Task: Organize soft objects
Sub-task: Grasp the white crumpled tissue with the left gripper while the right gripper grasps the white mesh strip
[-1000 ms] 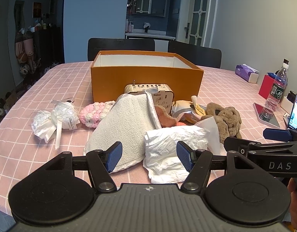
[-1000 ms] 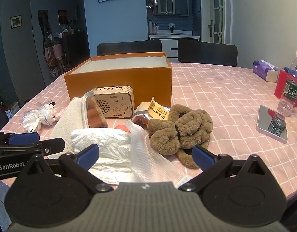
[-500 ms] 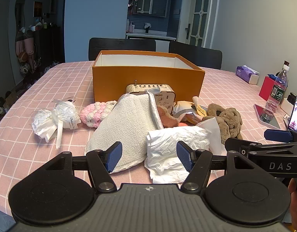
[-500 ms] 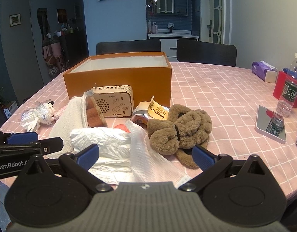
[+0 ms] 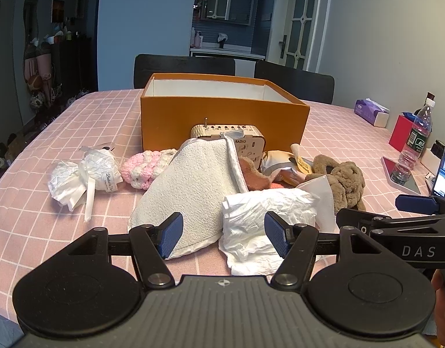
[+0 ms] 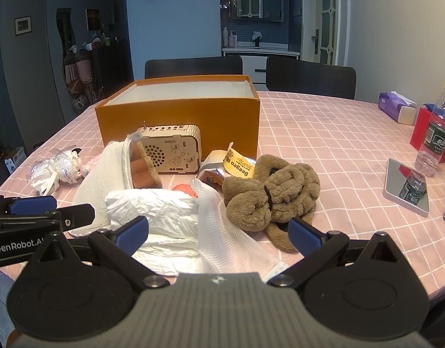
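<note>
A pile of soft things lies in front of an open orange box [image 5: 222, 116] [image 6: 179, 116]: a white towel [image 5: 190, 188] [image 6: 100, 174], a crumpled white bag [image 5: 263, 211] [image 6: 158, 211], a white mesh cloth [image 6: 225, 240], a brown plush item [image 5: 344, 182] [image 6: 274, 194], a pink knit piece [image 5: 144, 165] and a white ribbon bundle [image 5: 83, 174] [image 6: 51, 168]. My left gripper [image 5: 224, 233] is open and empty, just short of the towel and bag. My right gripper [image 6: 219, 232] is open and empty over the mesh cloth.
A wooden radio [image 5: 240, 142] [image 6: 173, 150] and a yellow-labelled packet [image 6: 237, 165] sit in the pile. At the right are a water bottle [image 6: 437, 136], a mirror [image 6: 408, 185], a red box [image 5: 402, 133], a tissue pack [image 5: 370, 111] and a phone [image 5: 444, 174]. Two chairs stand behind.
Both grippers have drifted very slightly; the views shift a little. Nothing on the table has moved and both stay open.
</note>
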A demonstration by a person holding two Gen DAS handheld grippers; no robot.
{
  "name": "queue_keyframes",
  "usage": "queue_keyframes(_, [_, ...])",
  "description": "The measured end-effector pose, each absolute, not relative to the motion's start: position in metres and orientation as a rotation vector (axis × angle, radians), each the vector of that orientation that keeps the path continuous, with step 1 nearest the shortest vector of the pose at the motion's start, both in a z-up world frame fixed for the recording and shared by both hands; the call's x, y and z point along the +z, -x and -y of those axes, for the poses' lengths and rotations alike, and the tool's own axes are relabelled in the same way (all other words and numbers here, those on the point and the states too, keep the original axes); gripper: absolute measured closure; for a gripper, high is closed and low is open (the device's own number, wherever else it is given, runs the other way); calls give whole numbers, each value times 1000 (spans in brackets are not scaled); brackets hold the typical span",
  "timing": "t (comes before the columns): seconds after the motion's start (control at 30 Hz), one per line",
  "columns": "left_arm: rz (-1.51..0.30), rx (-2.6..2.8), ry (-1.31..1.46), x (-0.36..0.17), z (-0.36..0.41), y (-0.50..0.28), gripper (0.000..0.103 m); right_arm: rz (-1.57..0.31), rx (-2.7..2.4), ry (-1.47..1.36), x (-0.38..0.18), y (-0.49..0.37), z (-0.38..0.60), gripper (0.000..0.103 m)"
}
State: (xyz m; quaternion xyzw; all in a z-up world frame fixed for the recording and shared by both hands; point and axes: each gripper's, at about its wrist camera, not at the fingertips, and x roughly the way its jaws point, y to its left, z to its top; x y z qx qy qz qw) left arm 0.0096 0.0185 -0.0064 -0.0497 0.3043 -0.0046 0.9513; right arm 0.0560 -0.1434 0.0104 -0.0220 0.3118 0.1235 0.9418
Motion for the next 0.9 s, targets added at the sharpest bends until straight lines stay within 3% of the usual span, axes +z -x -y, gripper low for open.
queue_keyframes(0.3, [-617,-66,102,-10,-18,-10,30,-647,278,34,6,-61,143,3])
queue_keyframes(0.43, [-620,-95,107,-13,-17,-16,31,-664,278,45,2,-65,143,13])
queue_keyframes(0.67, [-596,-139,39,-29,-10,-35,26,-745,276,45,-20,-84,147,15])
queue_keyframes(0.73, [-603,-158,35,-34,-9,-41,26,-773,269,34,-27,-91,151,28])
queue_keyframes(0.9, [-615,-177,17,-47,-2,-52,22,-851,267,-7,-47,-105,159,40])
